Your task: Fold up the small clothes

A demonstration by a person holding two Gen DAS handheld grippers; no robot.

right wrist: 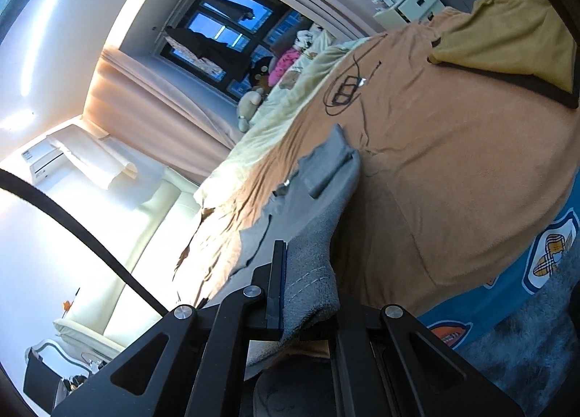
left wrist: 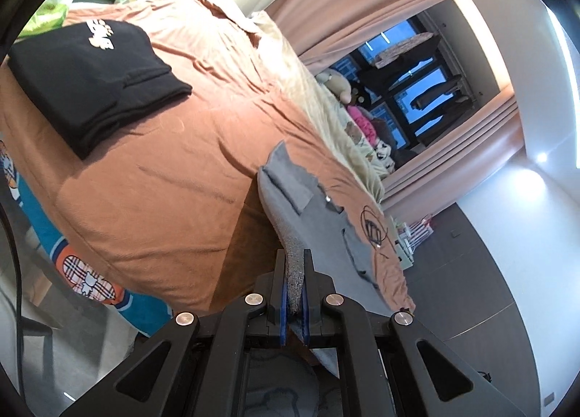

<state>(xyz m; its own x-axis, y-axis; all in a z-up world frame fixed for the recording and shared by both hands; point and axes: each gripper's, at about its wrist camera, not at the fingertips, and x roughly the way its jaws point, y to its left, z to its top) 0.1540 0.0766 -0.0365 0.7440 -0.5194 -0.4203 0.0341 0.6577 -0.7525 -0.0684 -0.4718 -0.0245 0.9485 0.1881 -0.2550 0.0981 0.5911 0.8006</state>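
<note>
A grey garment (left wrist: 311, 214) with a knit hem and a pocket flap hangs lifted over the brown bedspread (left wrist: 174, 178). My left gripper (left wrist: 294, 265) is shut on its ribbed edge, the cloth pinched between the blue pads. The same grey garment (right wrist: 319, 192) shows in the right wrist view, where my right gripper (right wrist: 290, 261) is shut on another part of its hem; the cloth drapes over and hides the right finger. The garment stretches away from both grippers towards the middle of the bed.
A folded black garment (left wrist: 90, 80) with a white print lies at the far left of the bed. A folded mustard garment (right wrist: 507, 40) lies at the bed's upper right. A black cable coil (right wrist: 344, 87), stuffed toys (left wrist: 362, 123), curtains and a window stand beyond.
</note>
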